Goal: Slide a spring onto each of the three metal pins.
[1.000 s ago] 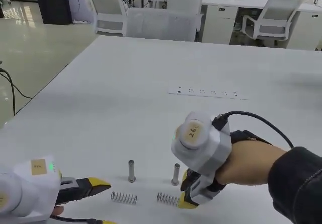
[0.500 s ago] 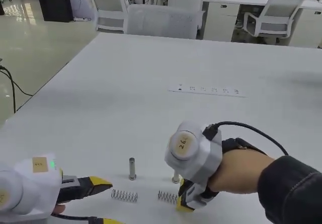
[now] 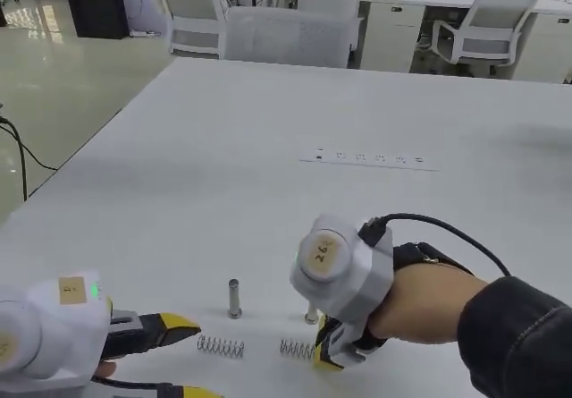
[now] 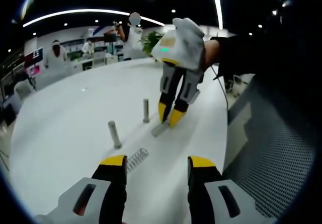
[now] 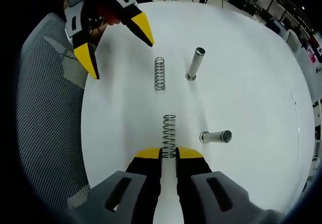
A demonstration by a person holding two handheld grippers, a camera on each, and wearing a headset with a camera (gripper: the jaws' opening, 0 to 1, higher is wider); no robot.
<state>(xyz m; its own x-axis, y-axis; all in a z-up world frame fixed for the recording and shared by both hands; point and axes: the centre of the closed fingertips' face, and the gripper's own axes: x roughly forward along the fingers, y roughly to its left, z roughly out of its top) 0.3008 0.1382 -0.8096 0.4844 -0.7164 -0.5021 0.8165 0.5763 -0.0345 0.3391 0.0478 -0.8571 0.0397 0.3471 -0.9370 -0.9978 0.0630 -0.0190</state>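
1. Compared to a second back, the right tool [image 3: 323, 353] has slid toward 9 o'clock. It now hides most of the right pin [image 3: 310, 316] that it used to sit beside.
2. Nearest me is the left tool [image 3: 201, 360], at 7 o'clock in the head view, jaws spread wide and gripping nothing.
3. A loose spring [image 3: 221, 347] lies flat on the counter [image 3: 268, 148], at 3 o'clock from the left tool's tips and not touching them.
4. The right tool is clamped on one end of the second spring [image 3: 297, 350], which points at 9 o'clock toward the loose one.
5. The left pin [image 3: 234, 298] stands upright at 12 o'clock from the loose spring.
6. Farther out there's a socket strip [image 3: 366, 159], then office chairs [image 3: 192, 13].
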